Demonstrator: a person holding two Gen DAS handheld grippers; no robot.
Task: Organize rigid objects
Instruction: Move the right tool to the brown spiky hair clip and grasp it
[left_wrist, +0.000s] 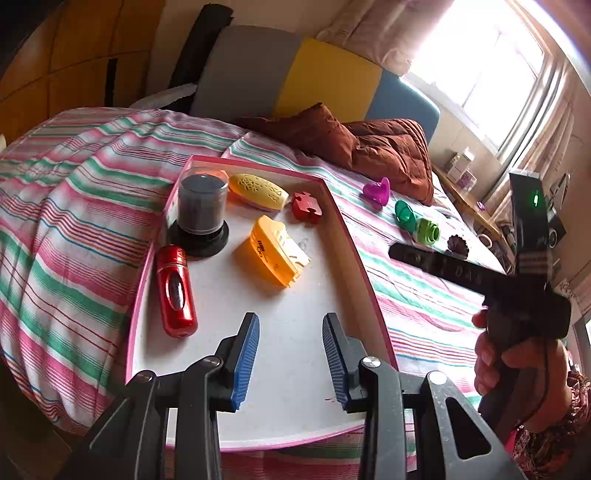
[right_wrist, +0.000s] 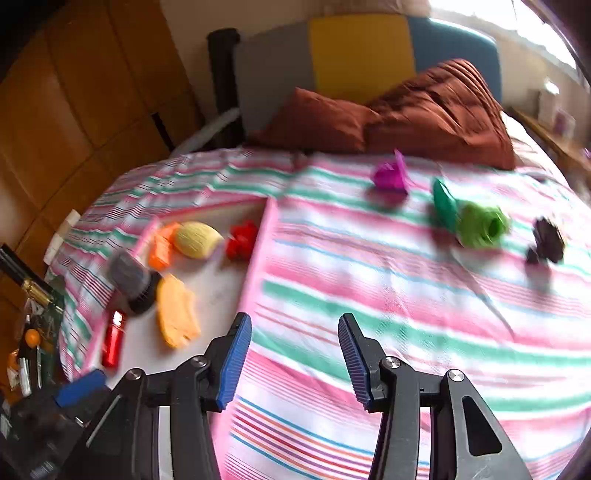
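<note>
Both my left gripper (left_wrist: 291, 356) and right gripper (right_wrist: 295, 363) hang parted, empty. Tray (left_wrist: 334, 206) holds the red flashlight (left_wrist: 175, 291) at nine o'clock; the blurred green piece (right_wrist: 480, 225), perhaps a cup, lies at two o'clock on the bedspread (right_wrist: 406, 314).

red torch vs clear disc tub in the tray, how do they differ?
The red torch lies flat on its side along the tray's near-left edge; the clear disc tub stands upright on a black base, further back. The torch is glossy, opaque red; the tub is see-through, showing a dark stack inside. The torch is slim, the tub squat and wide. Both sit inside the pink-rimmed tray, touched by neither gripper.
</note>
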